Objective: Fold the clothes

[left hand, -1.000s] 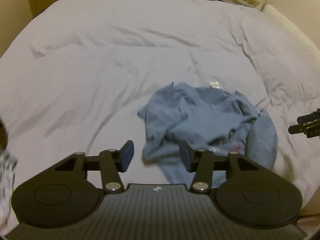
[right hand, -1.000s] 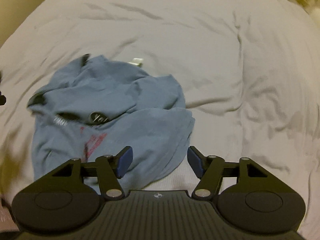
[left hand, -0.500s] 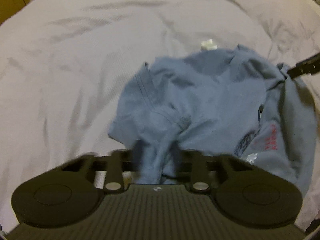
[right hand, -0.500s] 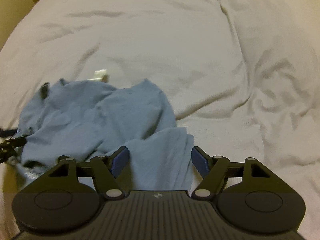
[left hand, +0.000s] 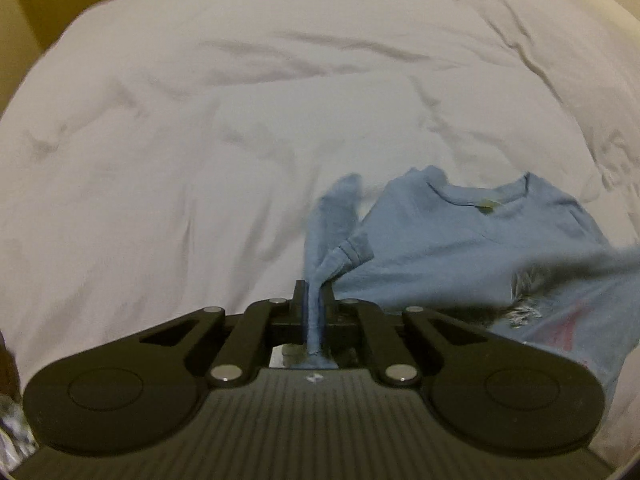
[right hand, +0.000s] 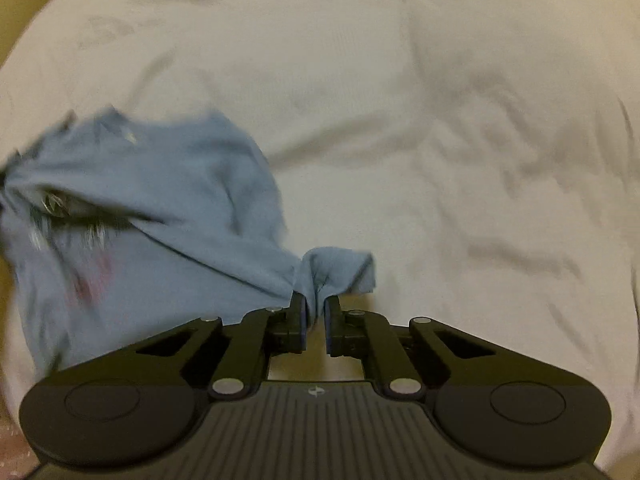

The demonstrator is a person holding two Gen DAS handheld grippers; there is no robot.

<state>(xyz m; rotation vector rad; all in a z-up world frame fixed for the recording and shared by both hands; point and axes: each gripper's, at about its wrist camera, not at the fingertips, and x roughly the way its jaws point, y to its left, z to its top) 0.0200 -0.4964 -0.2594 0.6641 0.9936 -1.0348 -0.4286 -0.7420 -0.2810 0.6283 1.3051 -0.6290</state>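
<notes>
Your left claw [left hand: 314, 300] pinches blue T-shirt [left hand: 460, 248] edge; your right claw [right hand: 315, 312] clamps another bunched edge. Shirt spread between them over white bed sheet [left hand: 200, 140].

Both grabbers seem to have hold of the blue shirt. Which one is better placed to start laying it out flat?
Probably the left gripper: it pinches the blue T-shirt beside a sleeve, collar ahead. The right gripper holds a bunched edge.
</notes>
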